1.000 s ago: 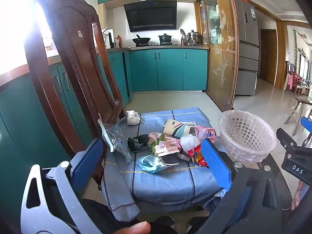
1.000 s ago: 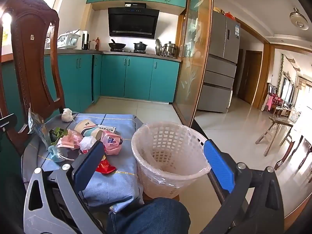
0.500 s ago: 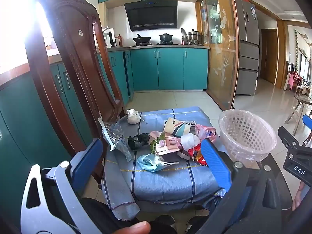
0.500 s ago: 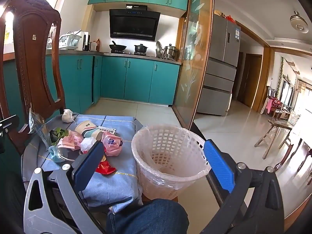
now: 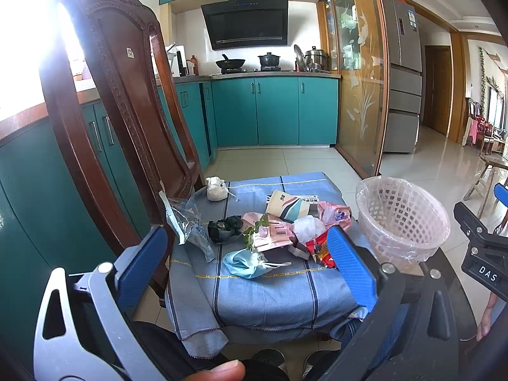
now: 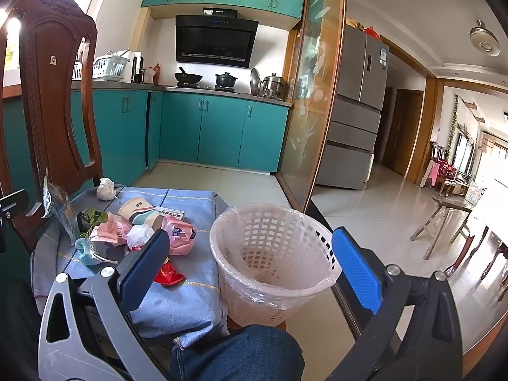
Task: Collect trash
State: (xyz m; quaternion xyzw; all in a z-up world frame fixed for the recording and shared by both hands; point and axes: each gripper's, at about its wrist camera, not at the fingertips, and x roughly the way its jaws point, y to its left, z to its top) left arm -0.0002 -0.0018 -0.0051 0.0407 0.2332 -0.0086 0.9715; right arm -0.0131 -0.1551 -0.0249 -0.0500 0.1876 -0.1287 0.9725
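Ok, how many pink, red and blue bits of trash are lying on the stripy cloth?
Pink: 2, the pink packet and the pink bag
Red: 1, the red wrapper
Blue: 1, the blue mask
Total: 4

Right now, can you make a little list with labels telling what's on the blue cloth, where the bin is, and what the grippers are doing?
surface: blue cloth
trash: paper cup, blue face mask, red wrapper, white wad, pink bag
bin: lined white basket, beside the cloth, looks empty
left gripper: open, holding nothing
right gripper: open, holding nothing
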